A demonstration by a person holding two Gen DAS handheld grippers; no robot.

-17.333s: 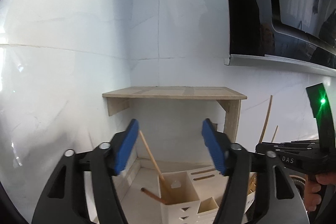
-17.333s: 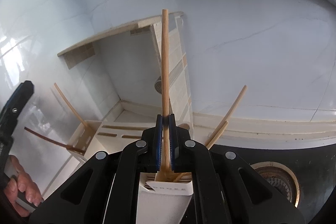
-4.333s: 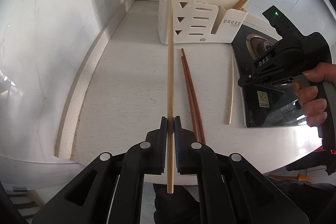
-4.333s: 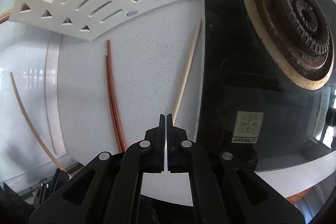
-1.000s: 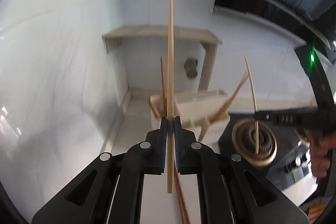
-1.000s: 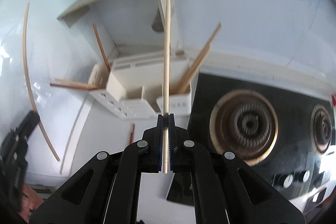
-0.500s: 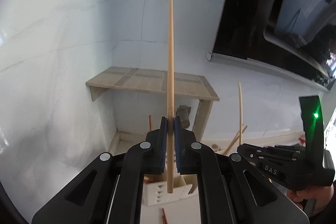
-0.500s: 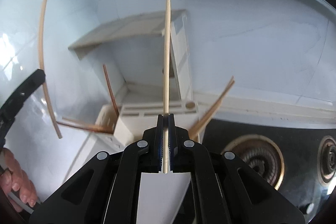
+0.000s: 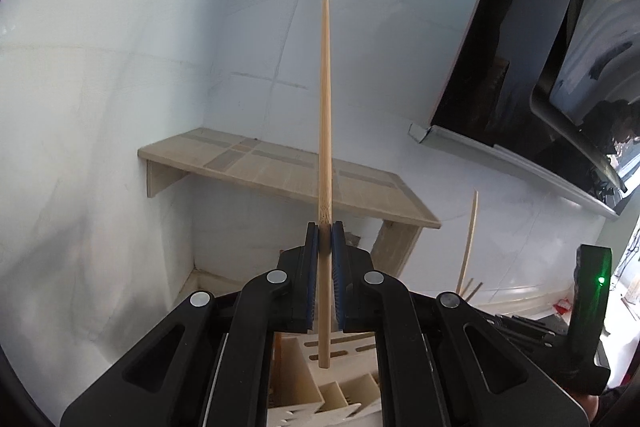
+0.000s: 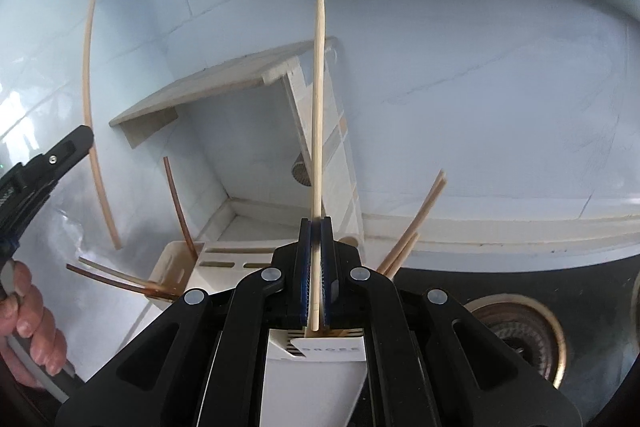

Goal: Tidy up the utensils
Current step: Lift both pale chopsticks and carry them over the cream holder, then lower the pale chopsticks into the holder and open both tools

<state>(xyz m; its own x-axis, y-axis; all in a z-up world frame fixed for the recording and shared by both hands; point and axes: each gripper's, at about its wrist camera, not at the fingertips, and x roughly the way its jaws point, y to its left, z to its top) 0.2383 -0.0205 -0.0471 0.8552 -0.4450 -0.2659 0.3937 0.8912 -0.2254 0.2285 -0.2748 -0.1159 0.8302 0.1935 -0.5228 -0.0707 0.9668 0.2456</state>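
Observation:
My left gripper is shut on a light bamboo chopstick that stands upright, its lower end hanging just above the white utensil holder. In the right wrist view my right gripper is shut on a paler chopstick, also upright, with its lower end over the front compartment of the white holder. Dark brown chopsticks lean out of the holder's left compartment and light ones lean out to the right. The left gripper's chopstick shows at the left of that view.
A wooden corner shelf is fixed to the white tiled wall behind the holder. A black range hood hangs at the upper right. A gas burner sits on the black hob to the right. A hand grips the left tool.
Both grippers, each still shut on its chopstick, have moved in closer over the holder. The holder now sits right under the fingers in both views, and the burner has slid towards the edge.

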